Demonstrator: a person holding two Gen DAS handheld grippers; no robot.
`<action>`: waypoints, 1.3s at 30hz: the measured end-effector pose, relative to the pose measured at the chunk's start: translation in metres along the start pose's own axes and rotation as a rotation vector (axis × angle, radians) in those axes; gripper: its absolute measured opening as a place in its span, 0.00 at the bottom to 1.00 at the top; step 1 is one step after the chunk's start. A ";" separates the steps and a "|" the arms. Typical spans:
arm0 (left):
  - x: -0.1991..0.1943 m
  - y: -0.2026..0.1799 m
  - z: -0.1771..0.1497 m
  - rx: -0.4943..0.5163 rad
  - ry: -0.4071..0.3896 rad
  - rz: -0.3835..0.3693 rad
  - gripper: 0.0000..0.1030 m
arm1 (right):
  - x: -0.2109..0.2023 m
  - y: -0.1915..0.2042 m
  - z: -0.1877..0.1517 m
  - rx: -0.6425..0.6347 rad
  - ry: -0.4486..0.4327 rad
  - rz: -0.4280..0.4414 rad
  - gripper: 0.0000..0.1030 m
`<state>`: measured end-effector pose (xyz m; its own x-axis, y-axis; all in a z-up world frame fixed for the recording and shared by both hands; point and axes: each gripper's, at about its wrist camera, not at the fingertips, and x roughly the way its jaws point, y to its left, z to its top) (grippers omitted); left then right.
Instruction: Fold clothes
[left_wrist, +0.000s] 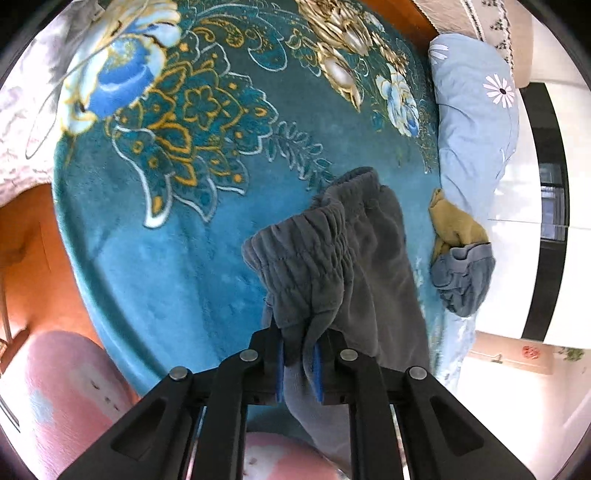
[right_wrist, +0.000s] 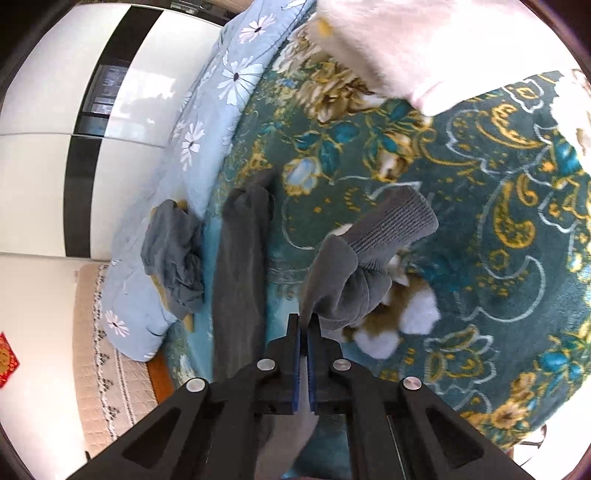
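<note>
**Grey trousers held at both ends, lifted over the bed**

Left gripper (left_wrist: 298, 354): jaws clamped on the gathered elastic waistband of the grey trousers (left_wrist: 332, 258). Cloth bunched between the blue pads, the rest hanging down toward the teal floral blanket (left_wrist: 166, 258).

Right gripper (right_wrist: 304, 343): jaws nearly closed, pinching thin grey fabric just below a ribbed cuff (right_wrist: 395, 225). One leg trails flat along the blanket's edge, beside the blue daisy quilt (right_wrist: 207, 122).

A second crumpled grey-blue garment (left_wrist: 463, 280) sits on that quilt edge, apart from the trousers, on a mustard cloth (left_wrist: 456, 221).

Judgement: early fold, garment raised for spreading. Next move probably calls for pulling the two ends apart to take up slack, then lowering flat mid-blanket. The waistband grip looks lumpy; slip is possible.
</note>
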<state>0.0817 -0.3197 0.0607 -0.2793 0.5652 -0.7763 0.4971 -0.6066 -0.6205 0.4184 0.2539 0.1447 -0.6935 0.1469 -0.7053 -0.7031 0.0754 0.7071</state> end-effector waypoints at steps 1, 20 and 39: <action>0.000 -0.004 0.002 -0.009 0.011 -0.010 0.12 | 0.000 0.007 0.003 -0.001 -0.005 0.015 0.03; 0.046 -0.099 0.064 -0.323 0.235 -0.242 0.21 | 0.127 0.164 0.106 -0.058 0.014 -0.175 0.03; 0.128 -0.069 0.110 -0.548 0.123 -0.234 0.22 | 0.278 0.205 0.112 -0.125 0.145 -0.259 0.20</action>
<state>-0.0790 -0.2672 -0.0075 -0.3515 0.7290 -0.5874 0.7935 -0.1010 -0.6002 0.0993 0.4207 0.0992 -0.4982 -0.0040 -0.8671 -0.8666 -0.0311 0.4980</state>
